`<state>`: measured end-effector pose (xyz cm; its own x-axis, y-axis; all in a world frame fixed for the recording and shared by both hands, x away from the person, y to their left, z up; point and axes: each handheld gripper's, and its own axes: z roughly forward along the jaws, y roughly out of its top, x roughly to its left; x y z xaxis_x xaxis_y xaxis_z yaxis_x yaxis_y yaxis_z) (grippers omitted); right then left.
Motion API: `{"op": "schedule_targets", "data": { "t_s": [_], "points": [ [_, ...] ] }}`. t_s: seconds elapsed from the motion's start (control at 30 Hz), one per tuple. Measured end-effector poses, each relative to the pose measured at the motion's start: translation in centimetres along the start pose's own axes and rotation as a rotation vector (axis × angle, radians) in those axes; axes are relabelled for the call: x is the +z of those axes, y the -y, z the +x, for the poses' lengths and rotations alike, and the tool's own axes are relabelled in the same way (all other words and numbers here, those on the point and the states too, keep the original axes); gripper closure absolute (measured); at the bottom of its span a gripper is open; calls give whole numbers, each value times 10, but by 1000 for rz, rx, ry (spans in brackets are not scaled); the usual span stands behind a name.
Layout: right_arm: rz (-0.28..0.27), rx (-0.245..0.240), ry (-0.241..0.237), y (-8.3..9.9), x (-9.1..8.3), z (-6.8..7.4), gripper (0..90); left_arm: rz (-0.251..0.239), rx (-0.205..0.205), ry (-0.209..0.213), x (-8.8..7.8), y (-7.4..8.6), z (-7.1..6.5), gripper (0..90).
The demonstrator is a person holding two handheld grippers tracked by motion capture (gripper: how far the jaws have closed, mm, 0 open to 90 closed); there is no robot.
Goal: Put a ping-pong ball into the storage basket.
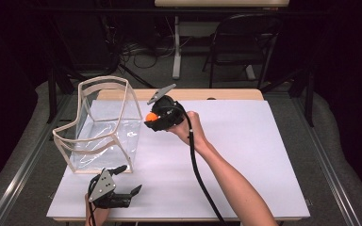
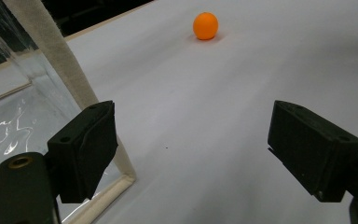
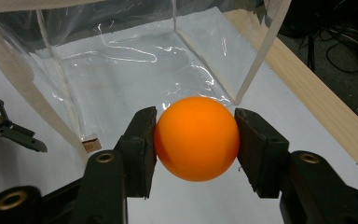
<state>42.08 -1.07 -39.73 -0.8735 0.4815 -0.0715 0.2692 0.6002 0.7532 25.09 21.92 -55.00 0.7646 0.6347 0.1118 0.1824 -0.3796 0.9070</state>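
Observation:
An orange ball (image 3: 196, 139) is pinched between the pads of my right gripper (image 3: 196, 140), which is shut on it. In the high view this gripper (image 1: 151, 116) hangs just right of the clear plastic bag with cream trim (image 1: 101, 125), near its upper right corner, and the ball (image 1: 150, 116) peeks out at its tip. The bag's open side (image 3: 121, 56) faces the ball. My left gripper (image 1: 129, 179) rests open by the table's front edge, below the bag, with nothing between its jaws (image 2: 191, 149). A second orange ball (image 2: 205, 25) lies farther off on the white sheet.
A white sheet (image 1: 245, 155) covers the table, with a wooden strip (image 1: 226, 94) along its far edge. The left gripper's near jaw stands beside the bag's corner trim (image 2: 60, 65). A chair (image 1: 245, 42), a table leg (image 1: 176, 47) and cables stand beyond on the floor.

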Motion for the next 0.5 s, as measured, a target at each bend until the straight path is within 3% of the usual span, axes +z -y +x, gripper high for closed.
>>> {"op": "schedule_targets", "data": {
  "t_s": [0.5],
  "points": [
    [-22, 8, 8, -5, -4, 0, 508, -1, 1, -1, 0, 0, 0, 157]
  ]
}}
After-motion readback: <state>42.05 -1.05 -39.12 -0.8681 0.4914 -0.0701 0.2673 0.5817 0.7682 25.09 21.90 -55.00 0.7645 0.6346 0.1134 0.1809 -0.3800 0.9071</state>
